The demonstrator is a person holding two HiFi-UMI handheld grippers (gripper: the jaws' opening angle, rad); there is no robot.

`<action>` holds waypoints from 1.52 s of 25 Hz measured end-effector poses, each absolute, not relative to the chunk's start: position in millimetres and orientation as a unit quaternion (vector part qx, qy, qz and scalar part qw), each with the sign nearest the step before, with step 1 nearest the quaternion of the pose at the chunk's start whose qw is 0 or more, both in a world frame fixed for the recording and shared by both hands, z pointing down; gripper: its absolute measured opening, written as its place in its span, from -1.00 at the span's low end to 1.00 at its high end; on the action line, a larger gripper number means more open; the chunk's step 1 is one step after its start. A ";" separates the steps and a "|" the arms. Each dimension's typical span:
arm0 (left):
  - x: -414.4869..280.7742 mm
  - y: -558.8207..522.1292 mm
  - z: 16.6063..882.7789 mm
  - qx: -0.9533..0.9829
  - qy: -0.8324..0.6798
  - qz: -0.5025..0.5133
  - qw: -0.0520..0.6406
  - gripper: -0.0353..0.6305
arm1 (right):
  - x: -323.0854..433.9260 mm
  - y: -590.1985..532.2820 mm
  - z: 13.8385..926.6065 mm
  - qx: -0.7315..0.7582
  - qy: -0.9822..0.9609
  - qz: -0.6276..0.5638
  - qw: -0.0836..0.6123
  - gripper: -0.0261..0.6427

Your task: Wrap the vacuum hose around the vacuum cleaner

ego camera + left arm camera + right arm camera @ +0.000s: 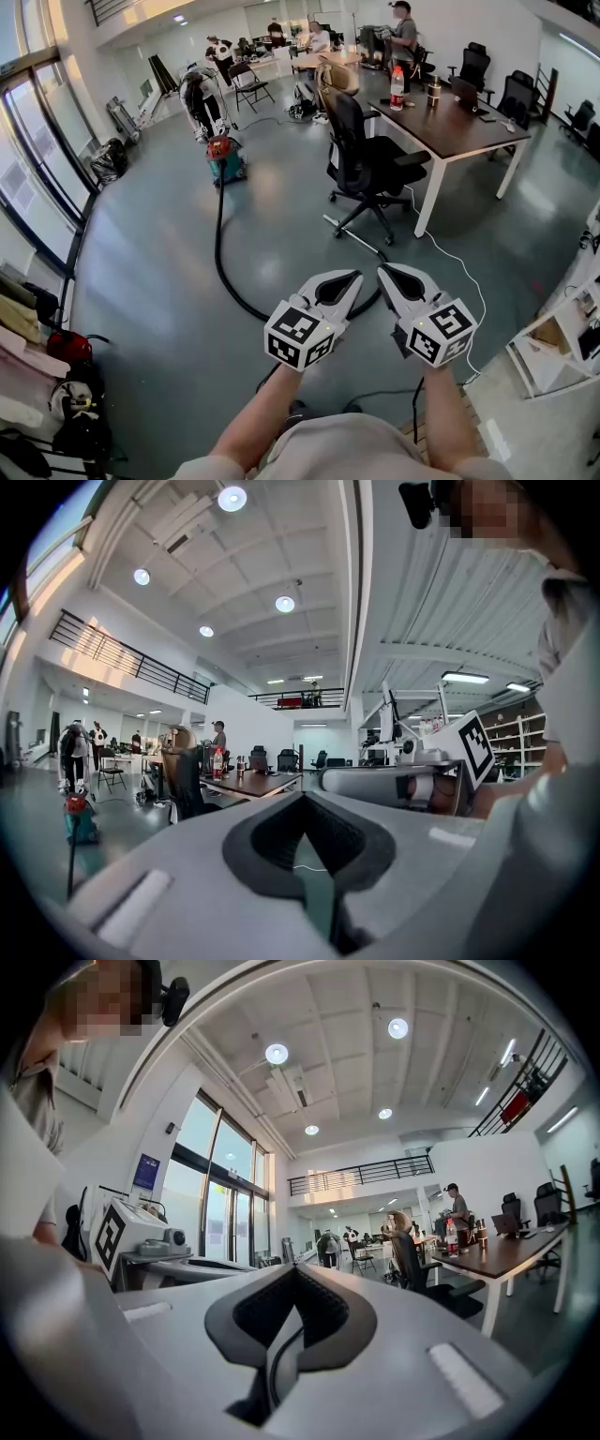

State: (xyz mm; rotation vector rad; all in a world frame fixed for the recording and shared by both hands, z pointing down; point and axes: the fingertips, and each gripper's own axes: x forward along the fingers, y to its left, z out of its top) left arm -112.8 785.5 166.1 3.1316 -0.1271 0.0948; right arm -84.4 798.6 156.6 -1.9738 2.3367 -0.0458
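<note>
Close to the person's body, the left tongs (354, 277) and right tongs (383, 270) are held level and side by side, not touching. Each pair is pressed together with nothing between. Bare grey floor lies open ahead and to the left. It is bounded on the left by bags (70, 349) along the glass wall and on the right by a white shelf unit (555, 345), which the picture's edge cuts off. The black vacuum hose (220, 251) lies on the floor. It curves under the tongs, which hide its near end, then runs straight away to the vacuum cleaner (225, 159), well apart from the person. A black office chair (367, 161) stands right of the hose, against the dark worktop (473, 133). The people beyond are too small to make out.
</note>
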 end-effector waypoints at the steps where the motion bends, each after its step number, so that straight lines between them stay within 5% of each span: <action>1: -111.8 785.2 166.7 0.999 -0.041 0.031 0.004 -0.88 | -83.3 798.3 156.8 -0.645 0.763 -0.015 0.042 -0.85; 38: 10.0 687.5 219.5 0.997 0.001 0.064 0.033 -0.88 | 39.5 712.6 209.1 -0.678 0.732 -0.058 0.018 -0.85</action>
